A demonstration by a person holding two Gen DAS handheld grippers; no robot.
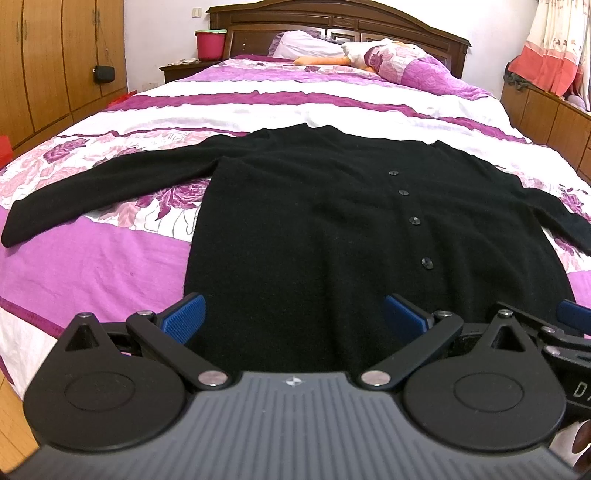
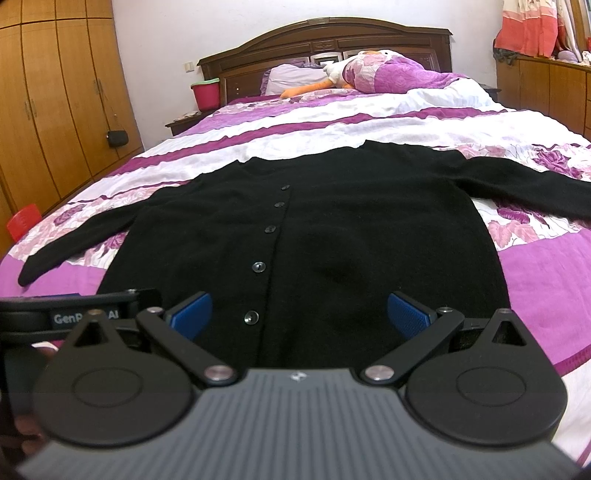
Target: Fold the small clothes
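A black button-front cardigan [image 1: 314, 206] lies flat on the bed, hem toward me, both sleeves spread outward. Its left sleeve [image 1: 92, 192] reaches far left; the other sleeve [image 2: 524, 184] reaches right. My left gripper [image 1: 293, 319] stands open over the hem, left of the button row, holding nothing. The right gripper [image 2: 301, 317] is also open over the hem, right of the buttons [image 2: 258, 266], with nothing between its blue pads [image 2: 408, 314]. The cardigan [image 2: 314, 229] fills the middle of the right wrist view. Part of the right gripper [image 1: 569, 325] shows at the left view's right edge.
The bed [image 1: 92, 266] has a purple, white and floral cover. Pillows and a plush toy [image 1: 369, 55] lie by the wooden headboard [image 2: 332, 33]. A red bucket [image 1: 209, 44] sits on a nightstand. Wooden wardrobes [image 1: 48, 66] stand left, low cabinets [image 1: 554, 114] right.
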